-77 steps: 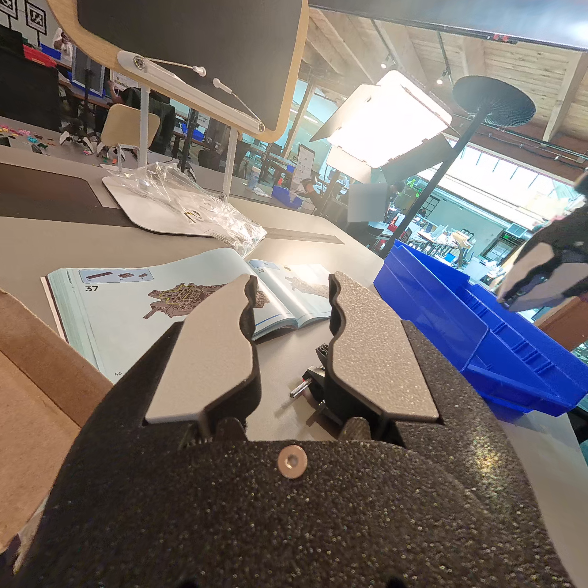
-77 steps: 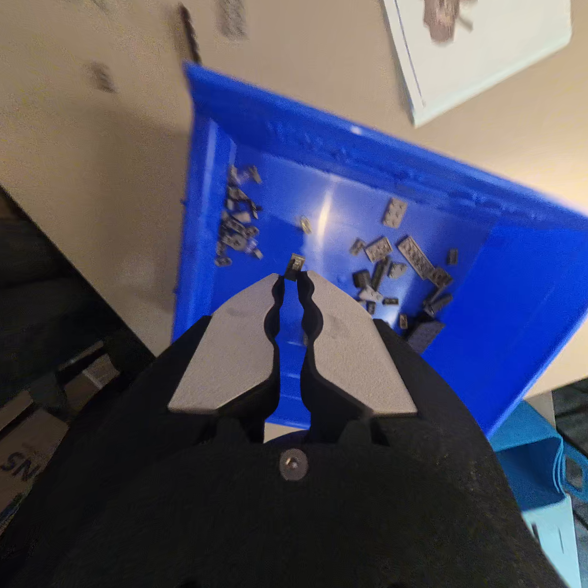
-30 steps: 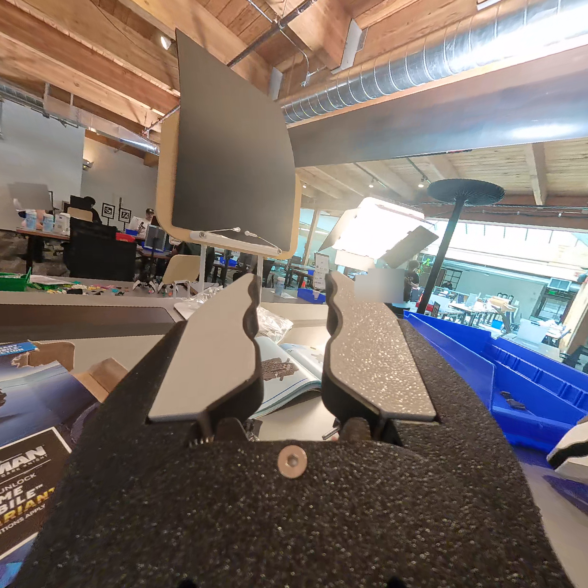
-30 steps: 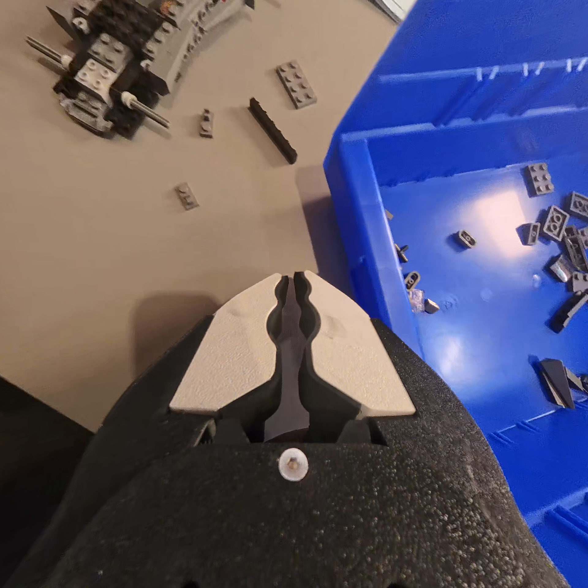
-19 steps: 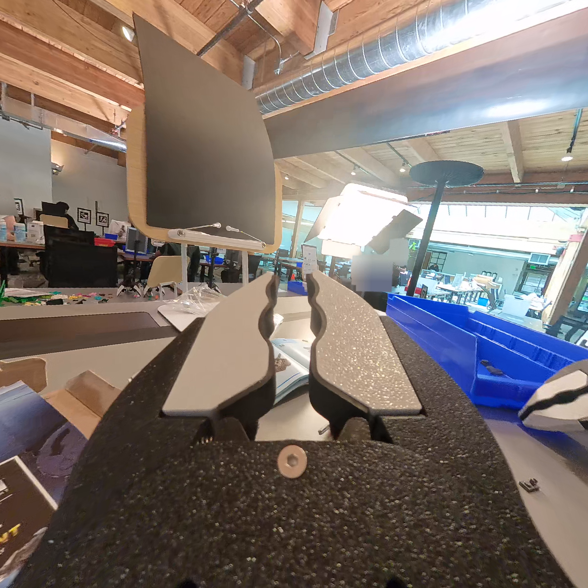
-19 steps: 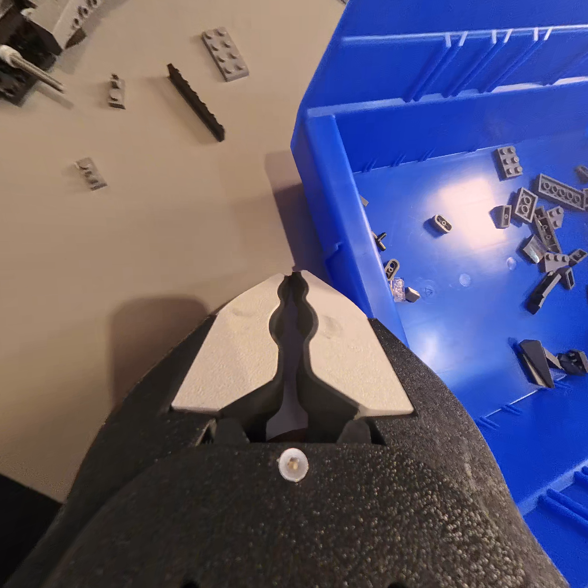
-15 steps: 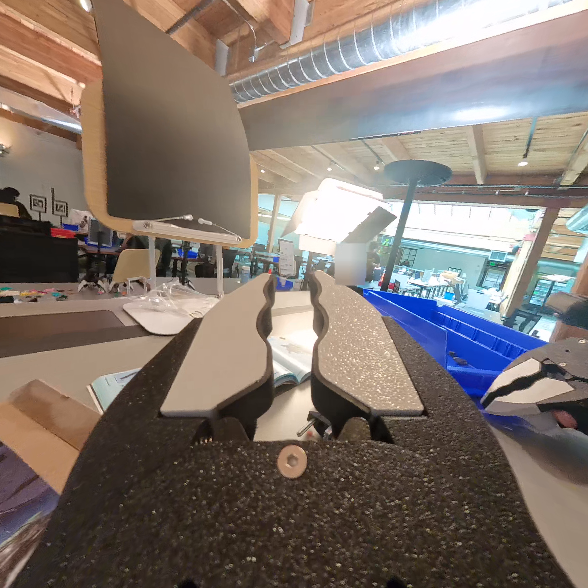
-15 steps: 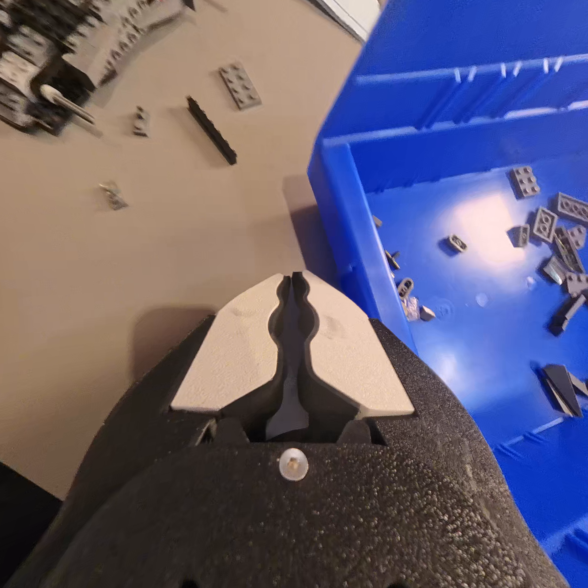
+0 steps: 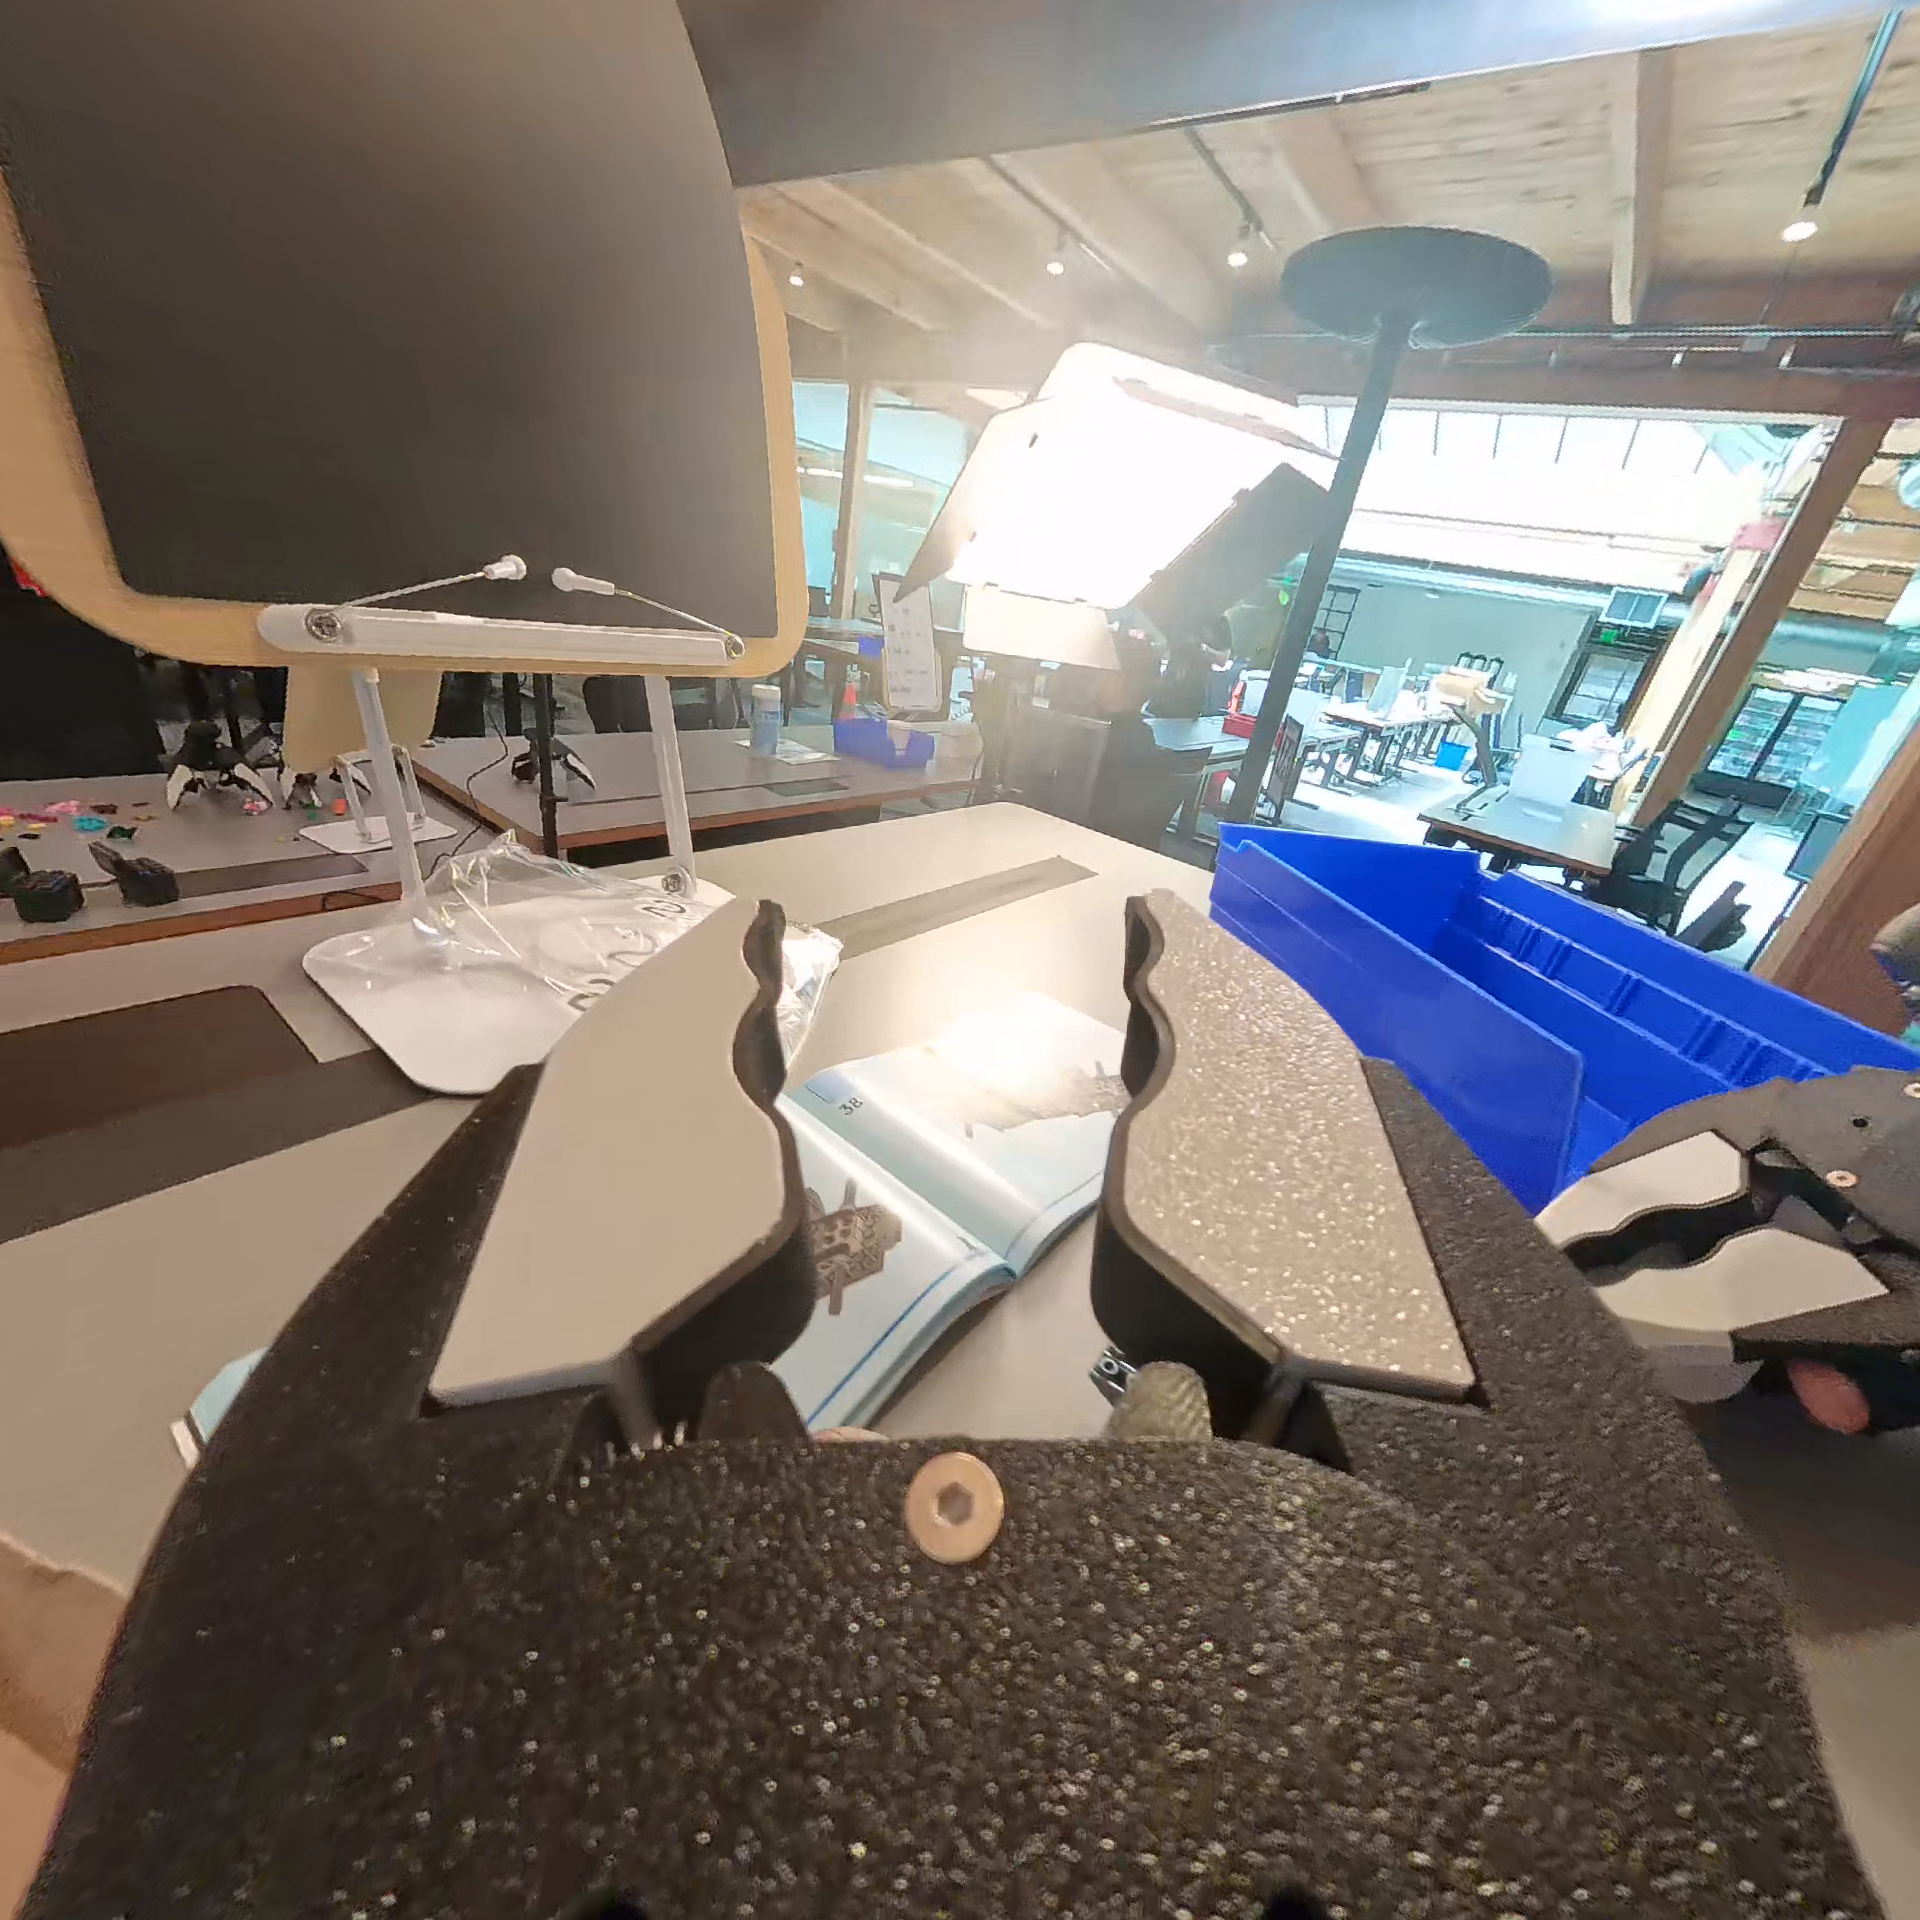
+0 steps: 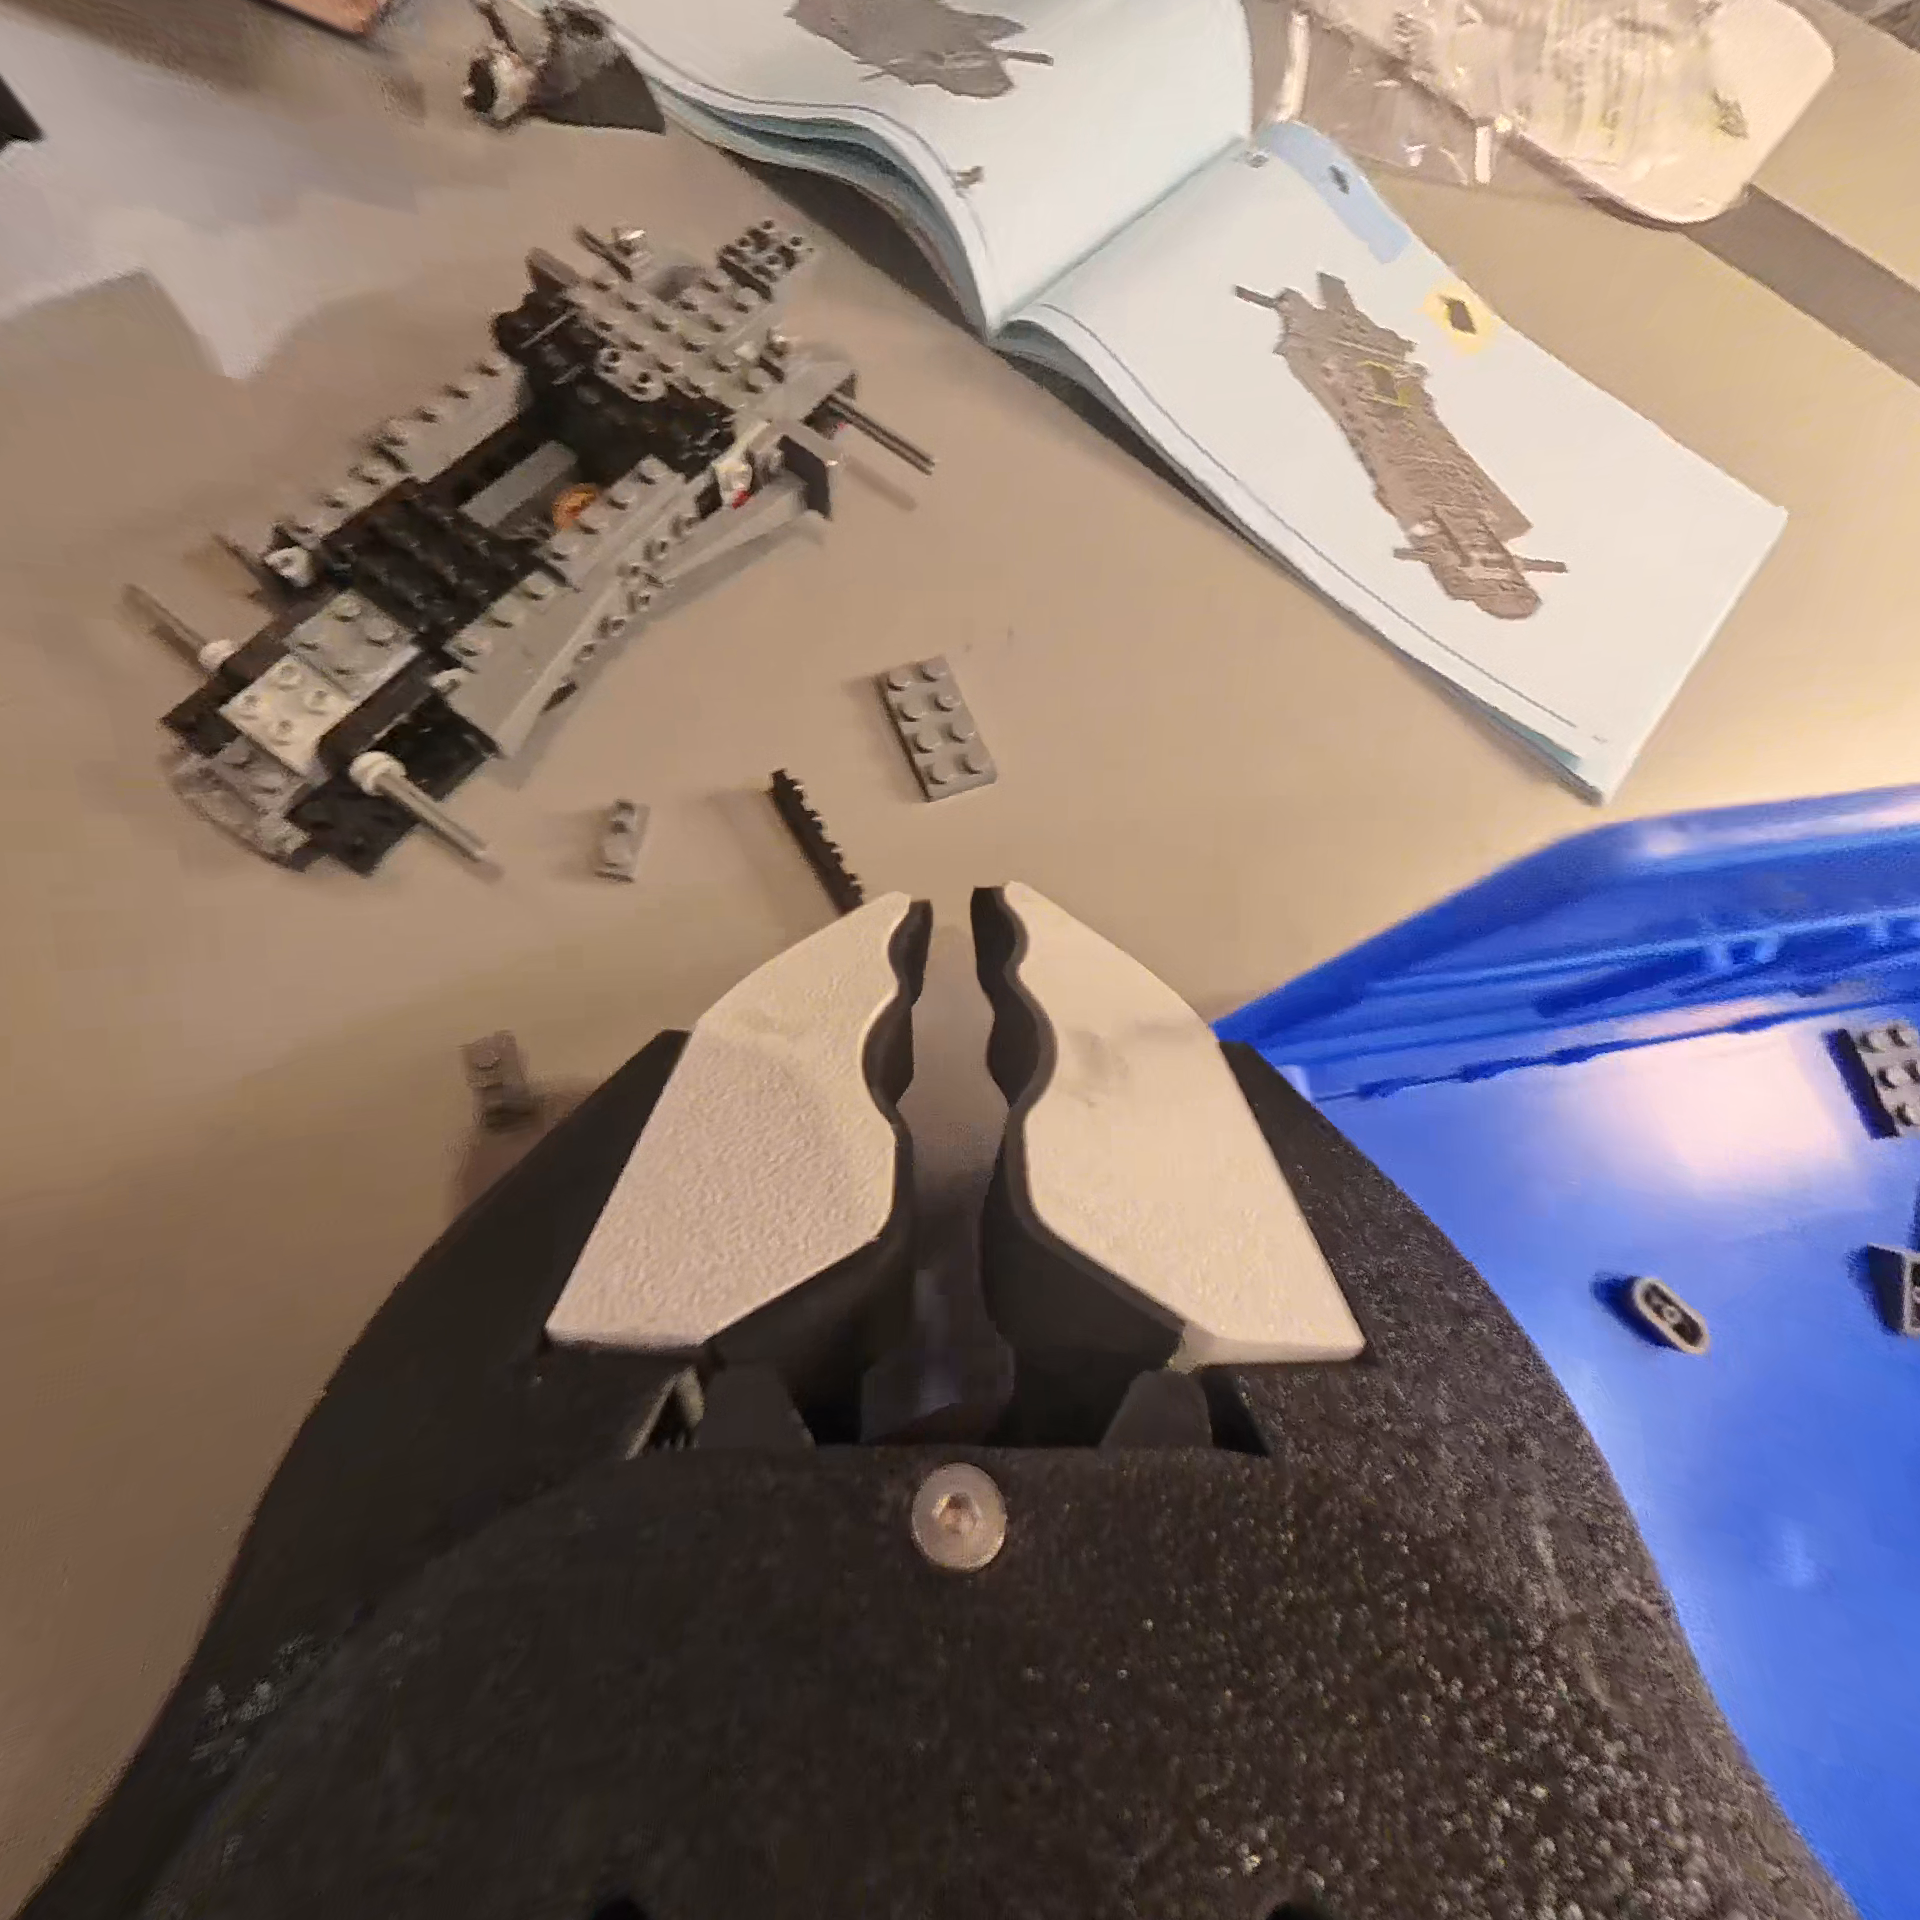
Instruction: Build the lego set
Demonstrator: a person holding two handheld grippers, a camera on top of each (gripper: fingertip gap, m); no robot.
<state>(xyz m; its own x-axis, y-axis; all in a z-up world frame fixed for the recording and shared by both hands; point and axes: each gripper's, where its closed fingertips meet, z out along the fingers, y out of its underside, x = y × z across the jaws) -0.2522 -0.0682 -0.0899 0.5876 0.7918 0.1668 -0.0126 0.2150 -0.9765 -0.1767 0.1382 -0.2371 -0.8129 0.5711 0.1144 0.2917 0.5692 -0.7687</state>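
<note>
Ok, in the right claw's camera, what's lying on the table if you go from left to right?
Half-built brick model → small grey piece → black toothed strip → grey studded plate → open instruction booklet → blue bin.

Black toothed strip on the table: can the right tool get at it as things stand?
Probably yes. The black toothed strip lies flat on bare table just ahead-left of the right tool, nothing over it. Its jaws stand slightly apart and hold nothing; the blue bin sits off to the right.
</note>
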